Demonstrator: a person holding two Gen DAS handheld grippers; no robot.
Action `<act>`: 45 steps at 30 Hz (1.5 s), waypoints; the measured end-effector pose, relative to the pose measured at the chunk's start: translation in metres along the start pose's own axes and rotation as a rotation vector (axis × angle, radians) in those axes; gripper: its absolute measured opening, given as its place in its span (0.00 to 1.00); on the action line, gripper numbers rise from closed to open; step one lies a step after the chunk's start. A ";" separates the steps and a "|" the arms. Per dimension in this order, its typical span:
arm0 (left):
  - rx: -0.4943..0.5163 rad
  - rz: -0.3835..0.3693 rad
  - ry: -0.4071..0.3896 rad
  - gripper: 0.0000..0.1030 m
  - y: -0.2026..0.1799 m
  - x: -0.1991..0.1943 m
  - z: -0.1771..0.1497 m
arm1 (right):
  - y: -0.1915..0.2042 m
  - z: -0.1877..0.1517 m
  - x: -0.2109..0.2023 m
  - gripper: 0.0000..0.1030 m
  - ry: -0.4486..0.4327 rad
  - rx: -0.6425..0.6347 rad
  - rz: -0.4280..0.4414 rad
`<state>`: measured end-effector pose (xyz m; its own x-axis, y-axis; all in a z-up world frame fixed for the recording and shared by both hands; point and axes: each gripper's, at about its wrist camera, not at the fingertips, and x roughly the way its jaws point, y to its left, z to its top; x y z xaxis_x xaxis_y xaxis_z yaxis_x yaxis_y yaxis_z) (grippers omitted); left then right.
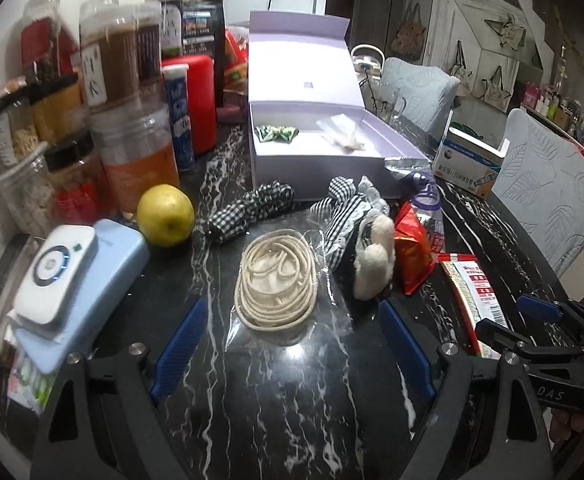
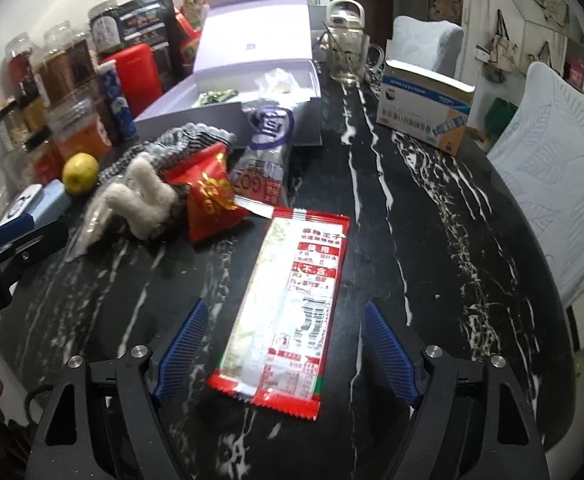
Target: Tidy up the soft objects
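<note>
Lilac cardboard box [image 1: 315,148] sits open at the back of the black marble bench [image 1: 276,400], lid up; rigid, so we treat it as the bin, and it already holds a green bow [image 1: 276,134] and a small clear packet [image 1: 341,133]. Next down in size, the long red-and-white sachet [image 2: 288,312] lies flat between the pads of our right gripper [image 2: 280,348], which stands wide with nothing pinched; film looks thin, slick and crinkly, so we'd pinch across the short width near mid-length, not a sealed end. The checked black-and-white bow with fleece ears [image 1: 355,236] and the gingham scrunchie [image 1: 248,210] lie just in front of the box: light, squashy, grab the bulk. Bagged coil of cream hair ties [image 1: 276,282] sits directly ahead of our left gripper [image 1: 292,352], also wide and empty; the clear bag is slippery and floppy, so we'd close on the coil itself through the plastic, since a loose bag corner would likely slide out. Small red snack pouch [image 1: 411,252] beside the ears: puffy, squeeze gently.
</note>
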<state>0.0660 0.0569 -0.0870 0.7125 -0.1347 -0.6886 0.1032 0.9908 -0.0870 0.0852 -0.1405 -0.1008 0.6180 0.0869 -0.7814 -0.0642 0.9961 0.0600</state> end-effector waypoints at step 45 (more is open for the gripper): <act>0.187 -0.066 0.139 0.61 -0.026 -0.002 -0.043 | -0.009 -0.025 -0.008 0.47 -0.004 -0.058 0.027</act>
<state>0.0325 0.0316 -0.1143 0.5987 -0.1842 -0.7795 0.2830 0.9591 -0.0092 0.0611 -0.1500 -0.1109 0.6182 0.1140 -0.7777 -0.1261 0.9910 0.0450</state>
